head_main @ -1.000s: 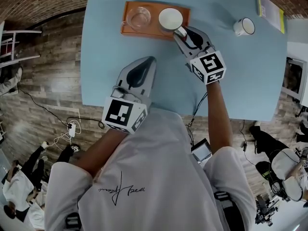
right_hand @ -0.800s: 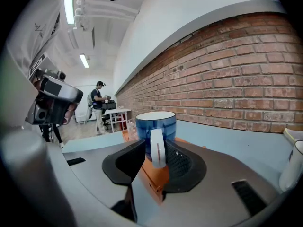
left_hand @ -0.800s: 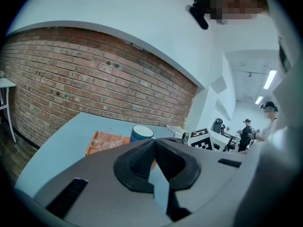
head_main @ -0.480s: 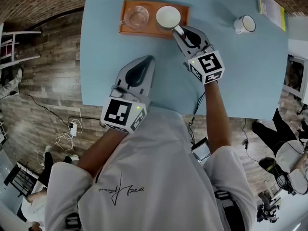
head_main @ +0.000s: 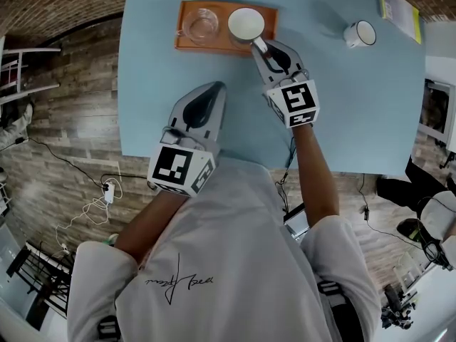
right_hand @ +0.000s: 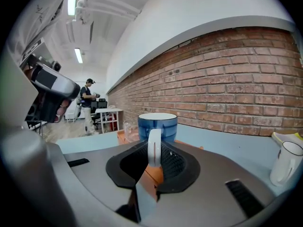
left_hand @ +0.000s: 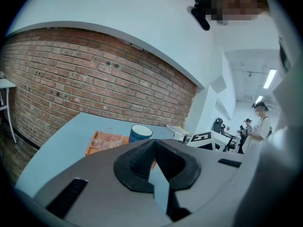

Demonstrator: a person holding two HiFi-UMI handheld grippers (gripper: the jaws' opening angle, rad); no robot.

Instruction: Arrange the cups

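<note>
Slim pickings for reading here. On the shirt [head_main: 214, 262], just below the table [head_main: 142, 84], sits a black handwritten scrawl [head_main: 182, 280]. It looks like a signature, upside down from the head view, and not one letter can be made out. The left cube [head_main: 182, 169], at the table's near edge, shows a black-and-white square marker: a code pattern with no letters or digits. The right cube [head_main: 294, 103], over the table, carries the same kind of marker in a different pattern. The booklet [head_main: 399, 9], at the table's far right corner, has print too small to tell.
</note>
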